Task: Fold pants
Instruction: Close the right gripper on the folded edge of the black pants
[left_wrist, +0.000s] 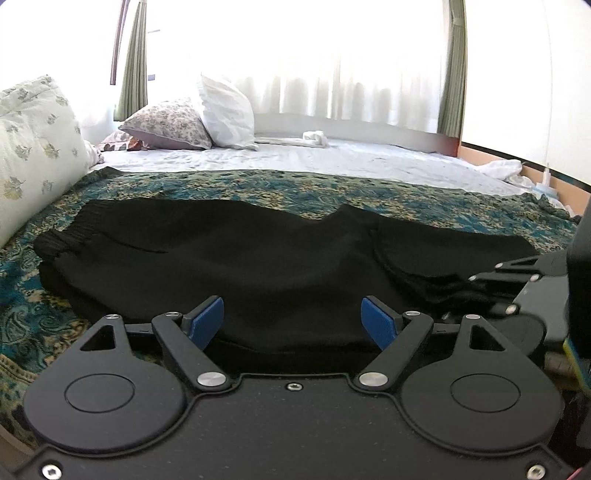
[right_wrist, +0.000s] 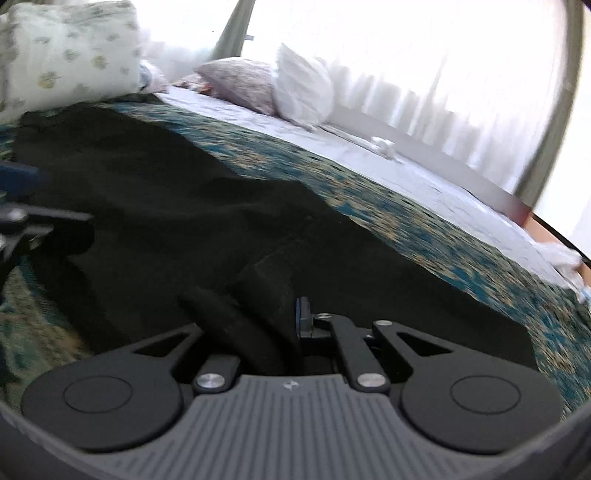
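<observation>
black fabric pants (left_wrist: 258, 254) spread flat on teal paisley bedspread (left_wrist: 33, 314) at bed's near edge | right claw (right_wrist: 291, 317) clamped on pants fold | left claw (left_wrist: 291, 321) apart, above pants' near hem

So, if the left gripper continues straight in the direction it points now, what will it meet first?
Most likely the black pants. The left gripper is open, angled down over their near edge, with only dark cloth ahead between its blue pads. Depth is unclear, so the exact contact spot is uncertain.
</observation>
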